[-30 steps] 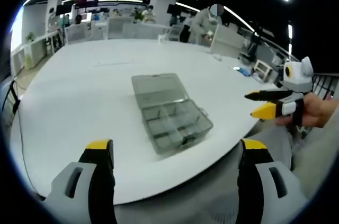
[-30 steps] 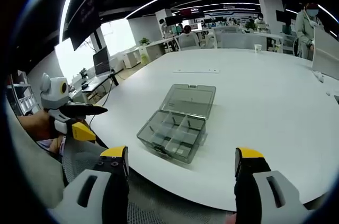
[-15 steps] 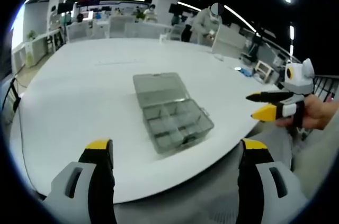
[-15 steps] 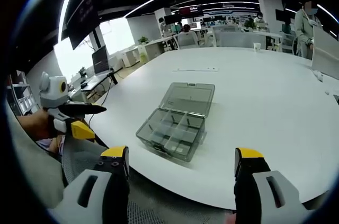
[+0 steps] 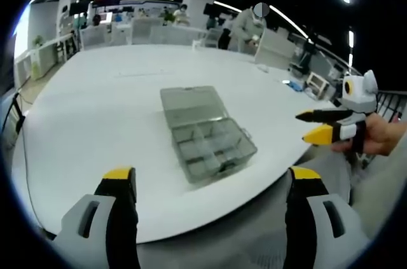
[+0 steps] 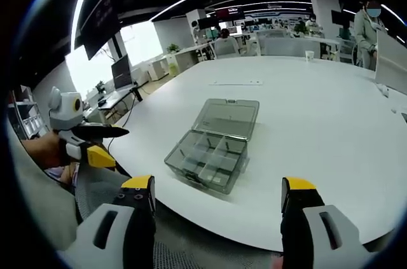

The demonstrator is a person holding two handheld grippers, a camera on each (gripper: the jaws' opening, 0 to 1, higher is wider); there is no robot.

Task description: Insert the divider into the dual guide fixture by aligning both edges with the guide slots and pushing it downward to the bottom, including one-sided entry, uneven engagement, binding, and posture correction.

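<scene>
A clear grey compartment box [image 5: 205, 135] lies open on the white table [image 5: 95, 103], its lid flat behind it and thin dividers standing inside. The same box [image 6: 213, 147] sits near the table's front edge in the right gripper view. My left gripper [image 5: 206, 183] is open, off the table's near edge and apart from the box. My right gripper [image 6: 216, 193] is open too, held short of the table. Each gripper appears in the other's view: the right one [image 5: 316, 125] at the right, the left one [image 6: 100, 144] at the left, both held by a hand.
The white table [image 6: 331, 135] is wide and bare around the box. A thin strip [image 6: 236, 82] lies farther back on it. Desks, chairs and people [image 5: 245, 27] stand beyond the far edge. A cable [image 5: 19, 148] hangs at the left edge.
</scene>
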